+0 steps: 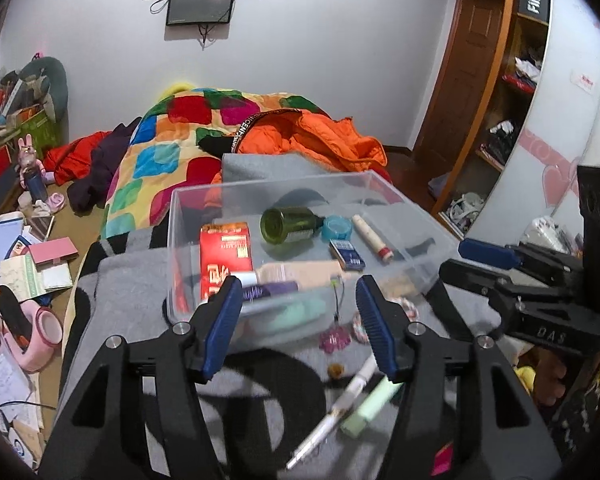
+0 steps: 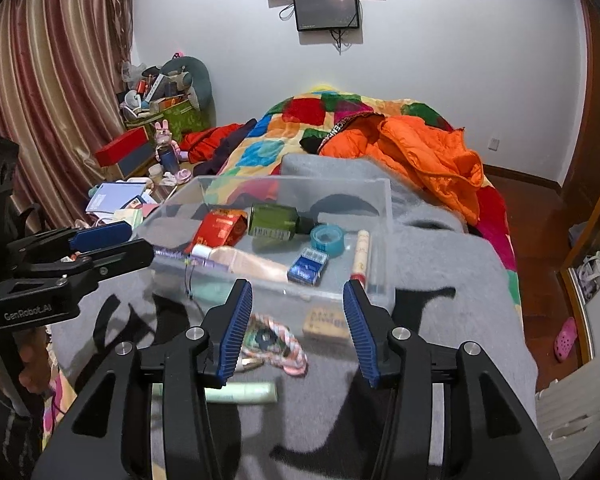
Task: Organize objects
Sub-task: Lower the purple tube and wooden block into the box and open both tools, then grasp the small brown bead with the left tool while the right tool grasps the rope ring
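Observation:
A clear plastic box (image 1: 428, 216) stands on a grey blanket (image 1: 132, 288) on the bed. Inside it lie a red carton (image 1: 224, 256), a green bottle (image 1: 288, 224), a teal tape roll (image 1: 337, 229), a small blue pack (image 1: 348, 255) and a beige tube (image 1: 300, 272). My left gripper (image 1: 296, 284) hangs open over the box's near edge, holding nothing. My right gripper (image 2: 296, 286) is open and empty just short of the box's front wall (image 2: 340, 296). On the blanket below it lie a braided rope piece (image 2: 276, 344), a tan block (image 2: 326, 322) and a pale green tube (image 2: 240, 393).
A white pen (image 1: 340, 404) and a pink charm (image 1: 334, 338) lie loose on the blanket. Beyond the box are a patchwork quilt (image 2: 268, 148) and an orange jacket (image 2: 428, 156). Books and boxes (image 1: 32, 264) crowd the left; an open wardrobe (image 1: 500, 120) stands right.

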Demonstrator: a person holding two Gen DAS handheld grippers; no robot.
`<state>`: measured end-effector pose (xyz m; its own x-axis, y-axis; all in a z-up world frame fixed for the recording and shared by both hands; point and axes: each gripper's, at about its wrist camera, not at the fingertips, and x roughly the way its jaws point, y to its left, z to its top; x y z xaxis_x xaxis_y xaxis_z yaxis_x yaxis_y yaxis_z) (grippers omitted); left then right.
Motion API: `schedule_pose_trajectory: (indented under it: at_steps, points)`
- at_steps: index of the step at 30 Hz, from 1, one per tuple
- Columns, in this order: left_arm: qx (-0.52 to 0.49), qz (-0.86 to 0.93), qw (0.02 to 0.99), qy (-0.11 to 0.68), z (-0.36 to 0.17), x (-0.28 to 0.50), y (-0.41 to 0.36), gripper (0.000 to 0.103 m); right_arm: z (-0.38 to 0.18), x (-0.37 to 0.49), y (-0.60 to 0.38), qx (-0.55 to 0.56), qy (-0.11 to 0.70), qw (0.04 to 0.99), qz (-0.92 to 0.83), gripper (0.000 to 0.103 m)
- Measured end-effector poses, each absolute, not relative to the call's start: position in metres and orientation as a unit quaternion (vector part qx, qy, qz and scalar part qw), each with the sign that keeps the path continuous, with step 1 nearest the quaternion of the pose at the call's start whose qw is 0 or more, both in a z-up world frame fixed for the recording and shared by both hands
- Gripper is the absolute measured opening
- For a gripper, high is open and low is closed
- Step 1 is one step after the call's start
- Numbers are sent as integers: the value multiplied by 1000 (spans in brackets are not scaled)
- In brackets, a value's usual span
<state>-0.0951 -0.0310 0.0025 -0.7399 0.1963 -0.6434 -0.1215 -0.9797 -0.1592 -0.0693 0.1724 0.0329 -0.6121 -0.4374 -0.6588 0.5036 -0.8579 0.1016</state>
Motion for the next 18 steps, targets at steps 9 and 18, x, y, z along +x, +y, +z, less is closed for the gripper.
schedule_pose_trajectory:
  at_steps: [9,18]
  points:
    - [-380,920,80,-48,-26,-76,-26,59,-4,-69,183,405,37,258,-877,44]
    - [-430,895,101,-57,-60,-86,-15,47,-35,-89,174,447,14,269,-853,37]
